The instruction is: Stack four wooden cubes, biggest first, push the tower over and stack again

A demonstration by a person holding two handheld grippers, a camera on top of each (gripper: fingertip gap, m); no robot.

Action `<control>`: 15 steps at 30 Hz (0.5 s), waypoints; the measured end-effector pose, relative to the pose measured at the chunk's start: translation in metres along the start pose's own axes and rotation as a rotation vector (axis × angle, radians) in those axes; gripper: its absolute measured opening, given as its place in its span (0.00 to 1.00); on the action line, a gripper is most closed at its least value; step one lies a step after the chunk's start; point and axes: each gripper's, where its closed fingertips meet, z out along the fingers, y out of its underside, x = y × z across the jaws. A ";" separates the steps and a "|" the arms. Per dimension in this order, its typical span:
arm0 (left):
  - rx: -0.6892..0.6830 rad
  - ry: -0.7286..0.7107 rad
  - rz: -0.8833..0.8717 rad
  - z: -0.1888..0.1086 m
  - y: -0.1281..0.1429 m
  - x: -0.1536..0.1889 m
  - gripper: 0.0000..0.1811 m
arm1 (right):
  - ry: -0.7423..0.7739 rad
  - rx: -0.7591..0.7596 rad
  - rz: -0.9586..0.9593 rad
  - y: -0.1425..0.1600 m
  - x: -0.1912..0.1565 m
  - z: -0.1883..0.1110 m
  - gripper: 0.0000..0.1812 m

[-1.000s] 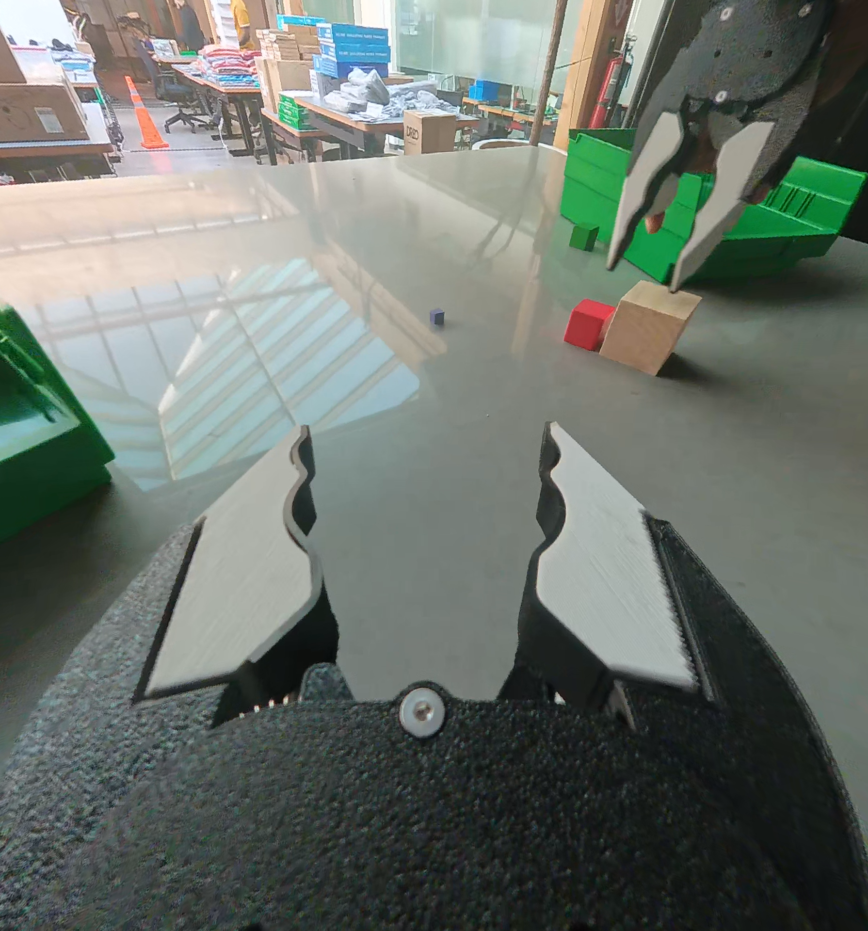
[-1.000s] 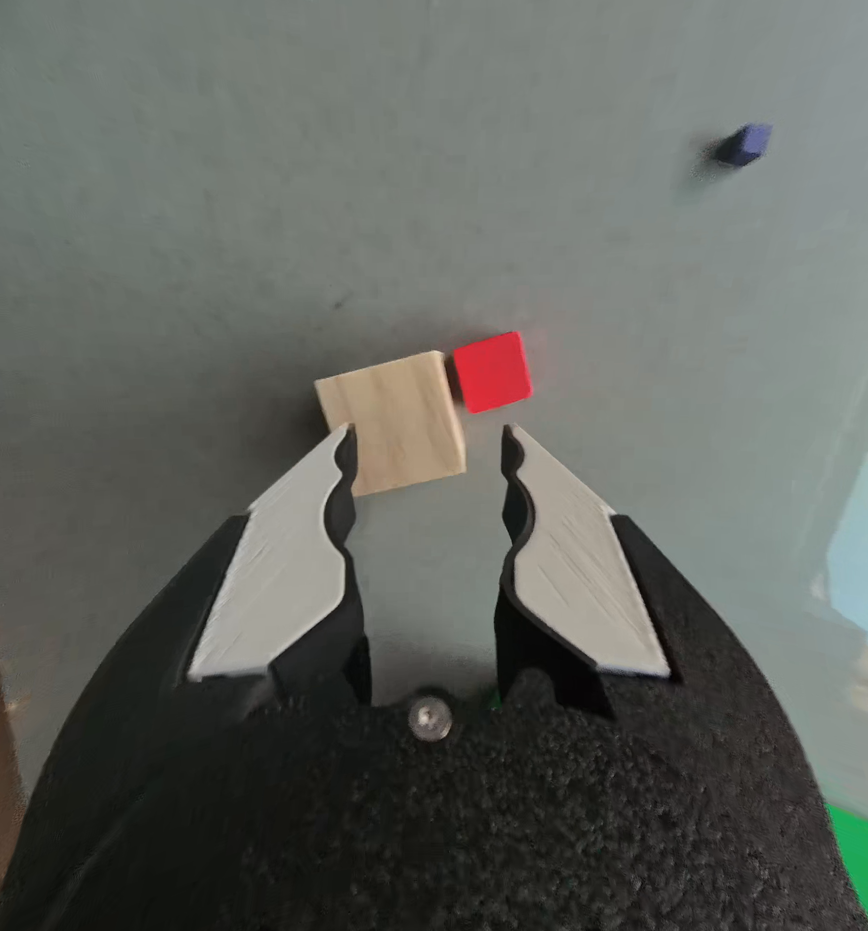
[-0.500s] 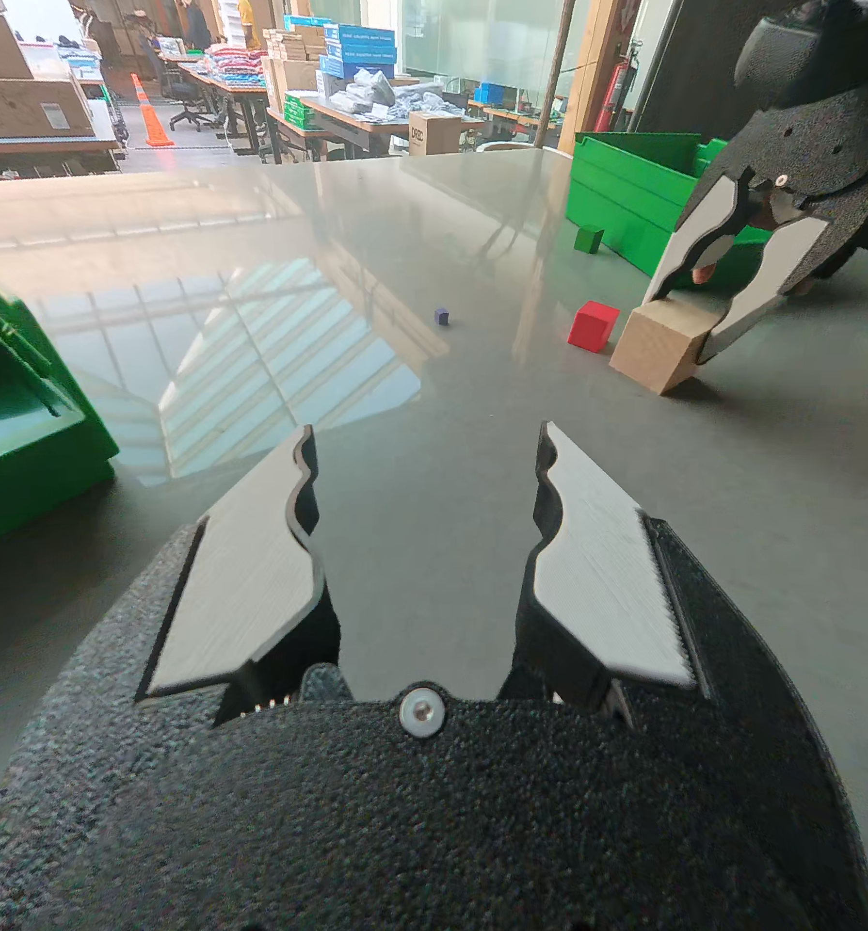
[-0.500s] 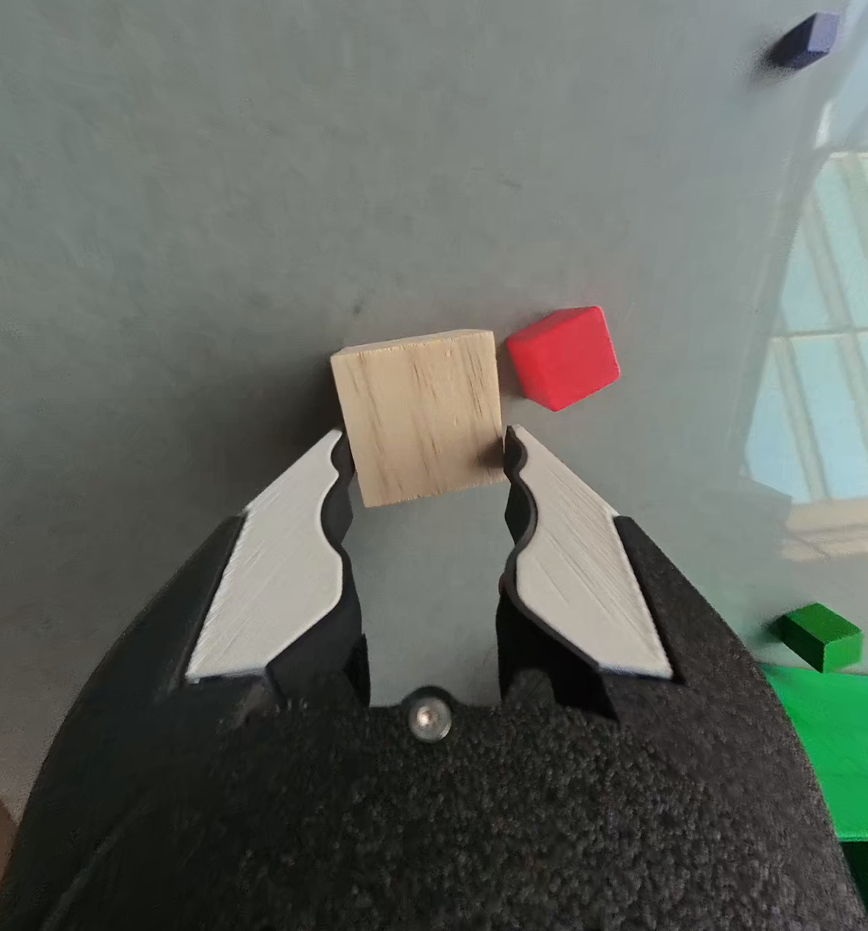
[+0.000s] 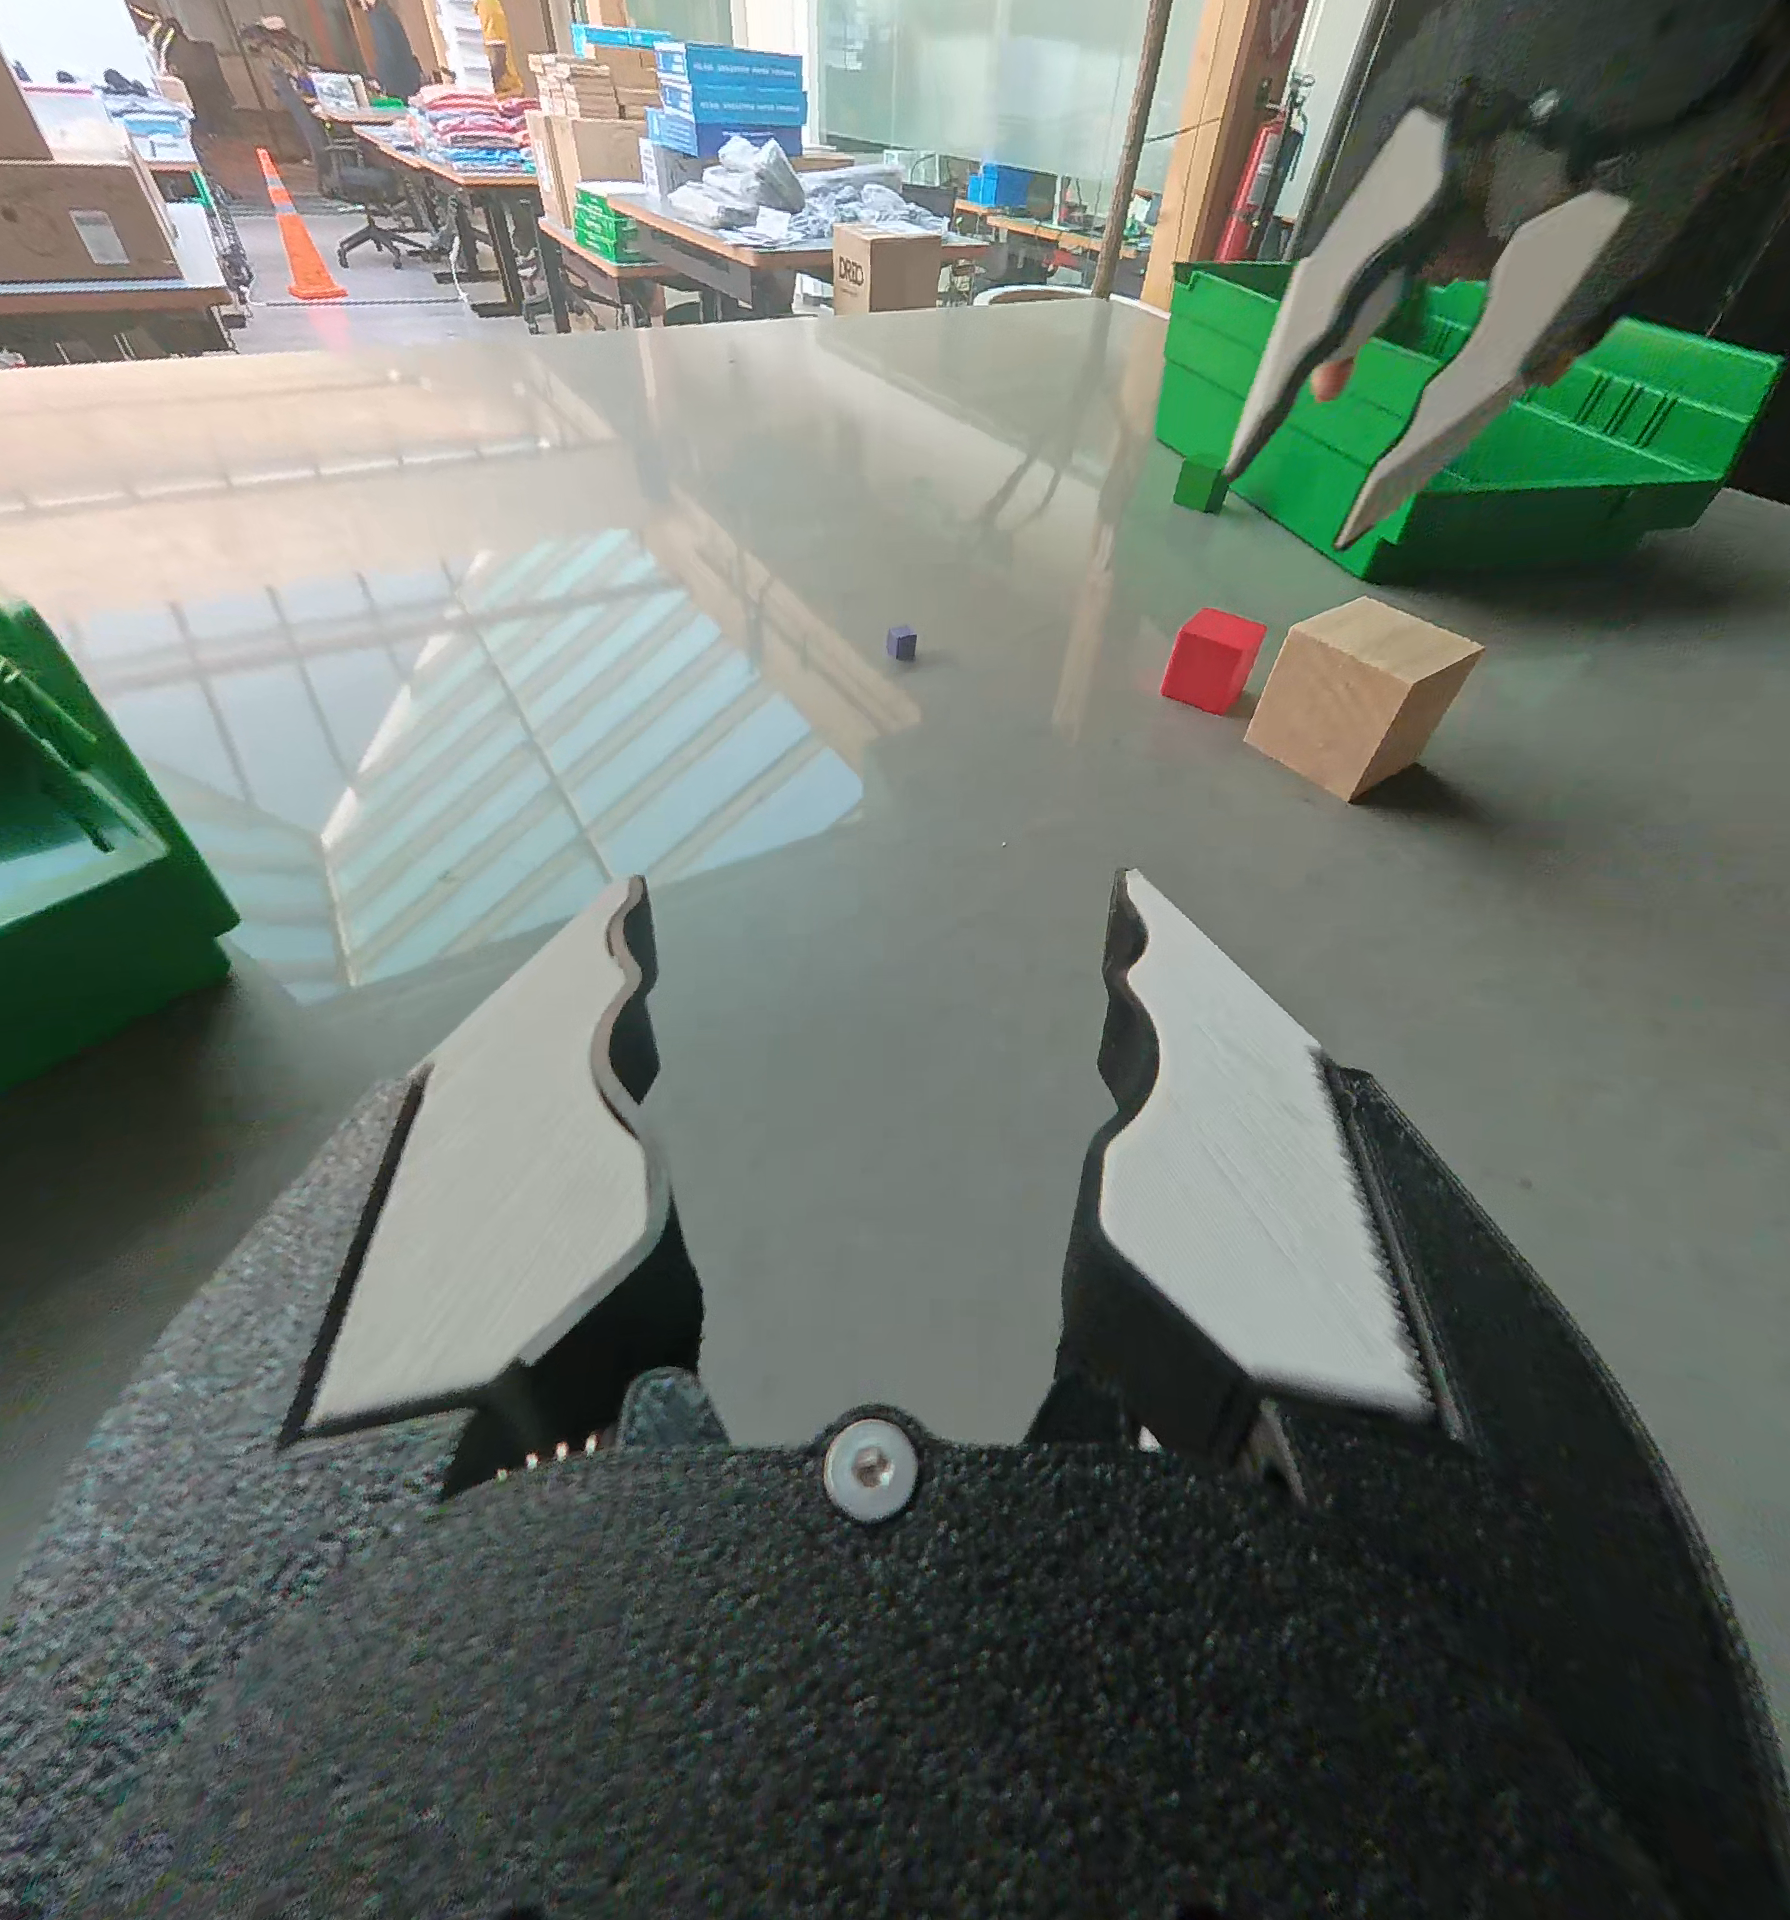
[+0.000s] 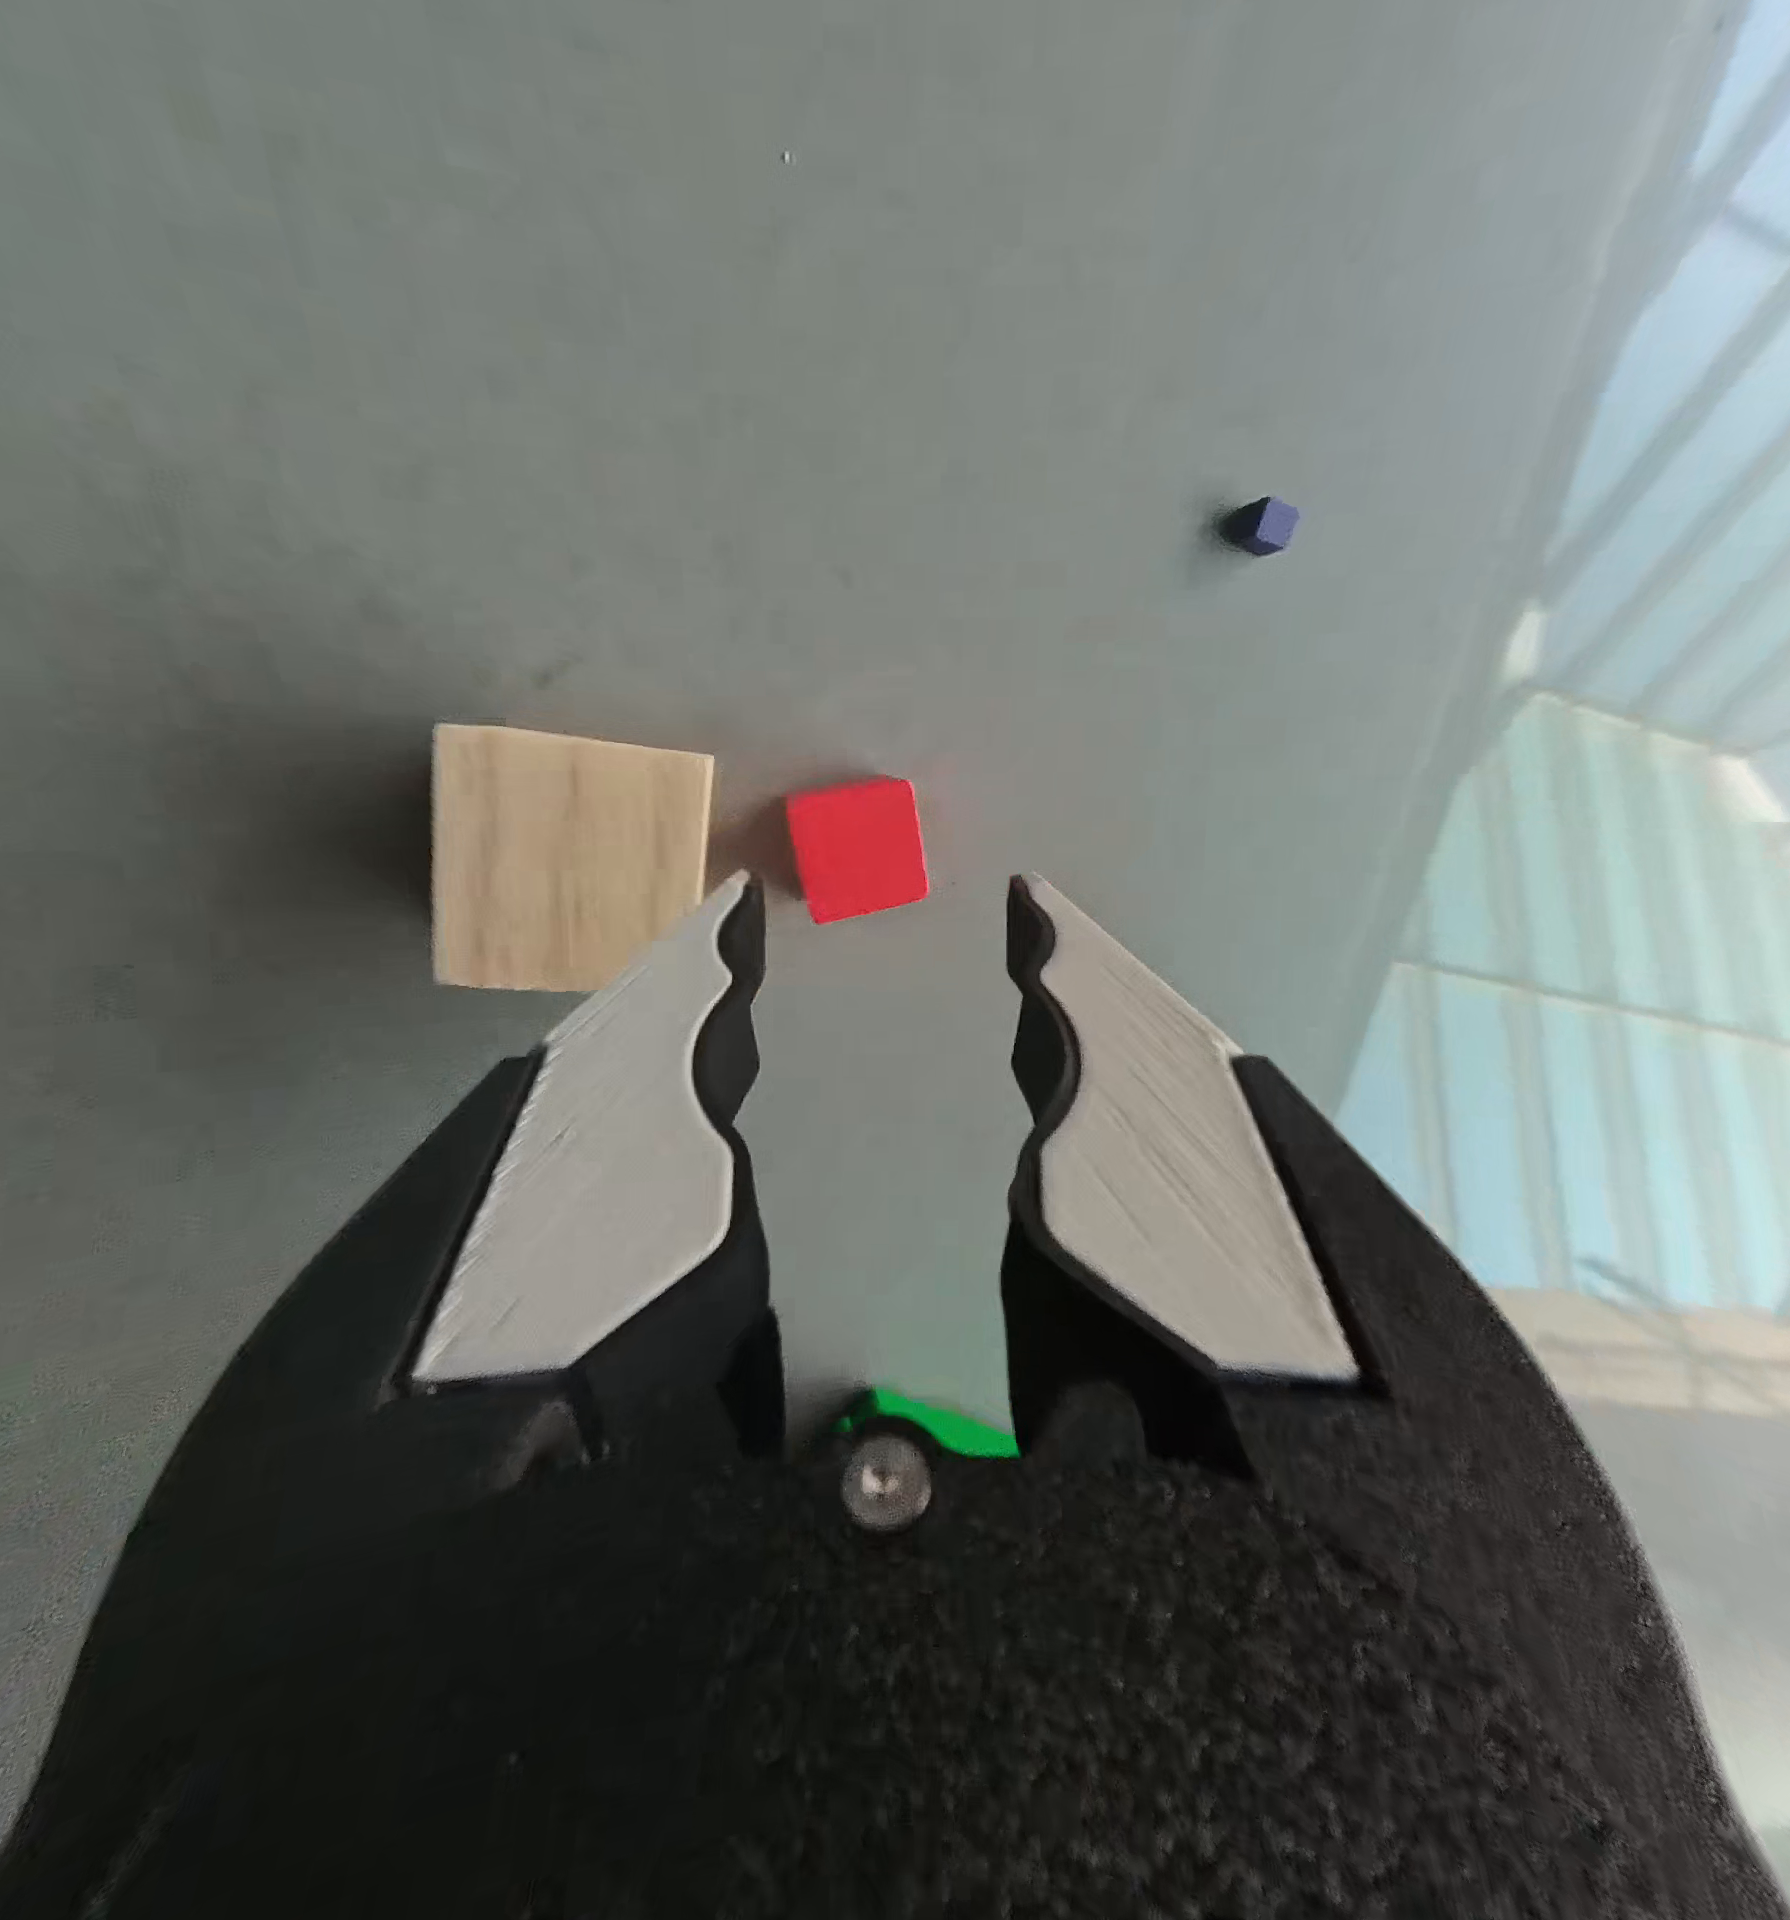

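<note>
- Left wrist view: my left gripper [image 5: 875, 894] hovered low over the grey table [image 5: 662, 468], its 2 fingers spread wide with nothing between them.
- To its left sat a green bin [image 5: 29, 894] on the table; a 2nd green bin [image 5: 1556, 457] stood at the far right.
- Ahead and to the right, a wooden cube [image 5: 1364, 696] rested on the table with a smaller red cube [image 5: 1211, 660] just beside it, a narrow gap between them.
- A tiny blue cube [image 5: 901, 642] lay alone, well apart from both, nearer the table's middle.
- A small green cube [image 5: 1200, 484] sat just beside the far bin.
- My right gripper [image 5: 1296, 504] hung in the air above the wooden cube, released and empty, fingers pointing down.
- Right wrist view: looking down, the right gripper [image 6: 878, 883] was spread apart over bare table, grasping nothing.
- The red cube [image 6: 856, 850] lay just past its fingertips; the wooden cube [image 6: 569, 857] sat left of that, partly behind the left finger [image 6: 600, 1143].
- The blue cube [image 6: 1260, 525] lay farther off to the right.
</note>
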 end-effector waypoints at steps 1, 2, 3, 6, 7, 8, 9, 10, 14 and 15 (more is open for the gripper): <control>0.001 0.001 0.003 0.000 -0.001 0.000 0.48 | -0.023 -0.003 -0.008 0.001 0.002 0.008 0.26; 0.002 -0.001 0.007 0.000 -0.002 0.000 0.48 | -0.046 -0.013 -0.020 0.002 0.002 0.015 0.26; 0.003 -0.004 0.009 0.000 -0.002 -0.001 0.48 | -0.061 -0.022 -0.028 0.004 0.002 0.021 0.26; 0.004 -0.016 -0.001 -0.003 0.000 -0.005 0.48 | -0.106 -0.034 -0.028 0.008 -0.001 0.035 0.26; 0.002 -0.019 -0.009 -0.004 0.002 -0.007 0.47 | -0.118 -0.037 -0.028 0.009 -0.004 0.038 0.26; 0.001 -0.019 -0.017 -0.004 0.003 -0.008 0.47 | -0.125 -0.042 -0.028 0.011 -0.006 0.042 0.25; 0.003 -0.018 -0.021 -0.005 0.002 -0.008 0.47 | -0.127 -0.049 -0.031 0.014 -0.008 0.046 0.22; 0.007 -0.019 -0.019 -0.005 0.001 -0.009 0.47 | -0.126 -0.054 -0.032 0.016 -0.009 0.049 0.17; 0.000 -0.009 -0.009 -0.001 0.001 -0.008 0.46 | -0.110 -0.040 0.019 0.014 -0.003 0.033 0.17; -0.001 -0.005 -0.007 0.000 0.000 -0.008 0.47 | -0.086 -0.042 0.042 0.012 0.003 0.023 0.17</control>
